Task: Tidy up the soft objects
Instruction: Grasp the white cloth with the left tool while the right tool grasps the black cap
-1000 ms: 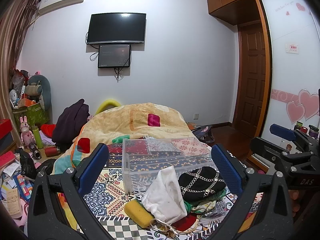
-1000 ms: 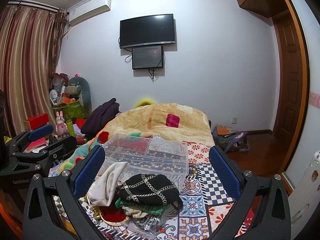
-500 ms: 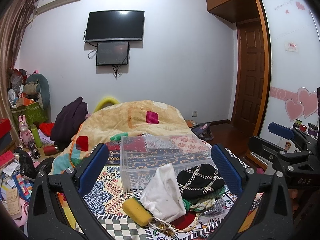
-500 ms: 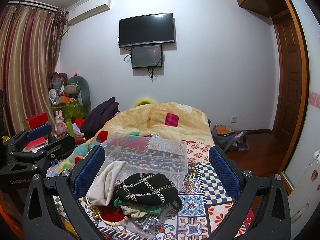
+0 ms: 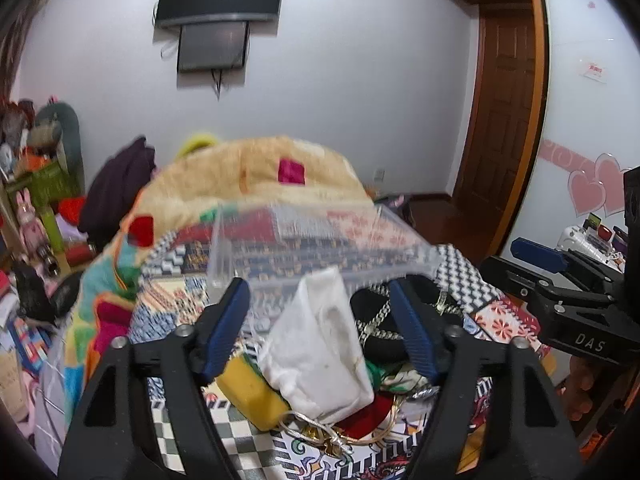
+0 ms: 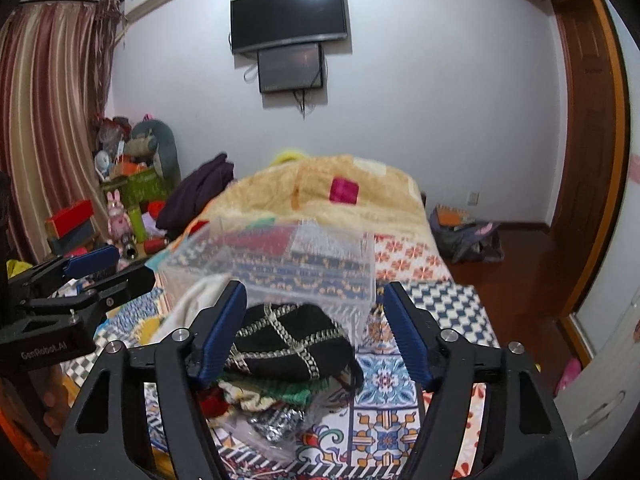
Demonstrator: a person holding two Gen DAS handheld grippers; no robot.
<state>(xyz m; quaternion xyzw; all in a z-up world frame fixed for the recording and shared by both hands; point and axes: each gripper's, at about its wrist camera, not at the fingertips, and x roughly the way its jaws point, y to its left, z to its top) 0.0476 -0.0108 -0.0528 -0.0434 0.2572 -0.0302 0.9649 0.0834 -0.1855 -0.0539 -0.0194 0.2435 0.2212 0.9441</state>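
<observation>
A pile of soft things lies on the patterned bedspread in front of a clear plastic box (image 5: 320, 248). In the left wrist view my left gripper (image 5: 320, 304) is open with its blue pads on either side of a white cloth pouch (image 5: 324, 348); a yellow sponge (image 5: 248, 392) lies to its left. In the right wrist view my right gripper (image 6: 316, 316) is open around a black hat with a chain pattern (image 6: 288, 340), which lies on green and red fabrics (image 6: 276, 394). The clear box (image 6: 280, 268) stands just behind.
A beige quilt (image 6: 320, 200) is heaped behind the box. Clutter, toys and boxes (image 6: 120, 200) stand at the left by the curtain. A bag (image 6: 464, 232) lies on the wood floor to the right. A TV (image 6: 288, 16) hangs on the wall.
Both grippers have moved forward and down toward the pile, and their jaws have narrowed. The pouch now sits between the left pads and the black hat between the right pads.
</observation>
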